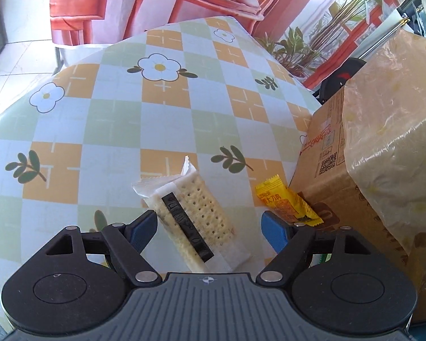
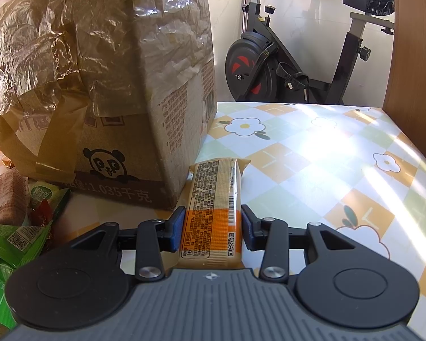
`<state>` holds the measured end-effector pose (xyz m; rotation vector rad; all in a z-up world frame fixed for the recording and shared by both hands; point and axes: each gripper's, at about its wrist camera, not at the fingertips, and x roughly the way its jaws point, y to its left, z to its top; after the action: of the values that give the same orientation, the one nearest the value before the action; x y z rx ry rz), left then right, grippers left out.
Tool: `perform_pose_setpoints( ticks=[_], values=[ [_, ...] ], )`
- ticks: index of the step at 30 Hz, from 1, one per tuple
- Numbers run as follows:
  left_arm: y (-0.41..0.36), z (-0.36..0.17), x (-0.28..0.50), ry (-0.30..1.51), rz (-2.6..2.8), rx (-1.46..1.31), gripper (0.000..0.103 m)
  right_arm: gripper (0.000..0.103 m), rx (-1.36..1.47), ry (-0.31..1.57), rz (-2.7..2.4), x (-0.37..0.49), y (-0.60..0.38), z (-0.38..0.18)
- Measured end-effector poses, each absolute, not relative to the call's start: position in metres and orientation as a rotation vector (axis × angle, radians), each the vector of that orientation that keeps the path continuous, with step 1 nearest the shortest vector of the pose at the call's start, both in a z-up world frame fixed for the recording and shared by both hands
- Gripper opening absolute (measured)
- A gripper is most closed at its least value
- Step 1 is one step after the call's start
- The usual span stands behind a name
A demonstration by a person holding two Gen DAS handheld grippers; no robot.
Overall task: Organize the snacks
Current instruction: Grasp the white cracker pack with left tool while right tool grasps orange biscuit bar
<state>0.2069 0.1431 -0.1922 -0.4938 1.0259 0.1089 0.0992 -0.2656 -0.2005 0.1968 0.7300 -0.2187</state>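
Lying flat on the checked tabletop point(image 1: 105, 119), a clear-wrapped cracker packet point(image 1: 197, 216) is framed by the left gripper point(image 1: 210, 231), whose jaws are spread wide on either side of it without pressing on it. Just beside the cardboard box point(image 1: 329, 170), on its left, a small yellow sachet point(image 1: 289, 203) is seen, almost touching the blue pad nearer the box. On the other side of that box, an orange-and-tan snack bar point(image 2: 213, 213) is pinched by the jaws of the right gripper point(image 2: 211, 226), its far end close to the box corner. More green packets point(image 2: 5, 244) are piled in front of the box.

A faulty pickup is judged the main risk: the cracker packet lies at a slant between the jaws, so it could be twisted or its crackers cracked if squeezed on a corner. The yellow sachet could be nudged or caught along with it, being so near the pad. The slick wrapper could also slip once lifted
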Motion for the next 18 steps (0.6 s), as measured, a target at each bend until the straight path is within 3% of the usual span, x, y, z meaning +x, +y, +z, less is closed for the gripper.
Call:
perform_pose_setpoints(
  ticks=[11, 12, 15, 18],
  values=[
    [0.072, -0.203, 0.208, 0.944, 0.089, 0.017, 0.077, 0.043, 0.196, 0.73, -0.219, 0.099, -0.266, -0.201],
    [0.07, -0.203, 0.206, 0.932, 0.087, 0.026, 0.075, 0.043, 0.196, 0.73, -0.219, 0.099, -0.266, -0.201],
    [0.072, -0.199, 0.199, 0.914, 0.072, 0.005, 0.053, 0.043, 0.196, 0.73, -0.219, 0.099, -0.266, -0.201],
    [0.076, -0.196, 0.191, 0.91, 0.056, -0.018, 0.049, 0.043, 0.196, 0.73, -0.219, 0.099, -0.266, -0.201]
  ],
)
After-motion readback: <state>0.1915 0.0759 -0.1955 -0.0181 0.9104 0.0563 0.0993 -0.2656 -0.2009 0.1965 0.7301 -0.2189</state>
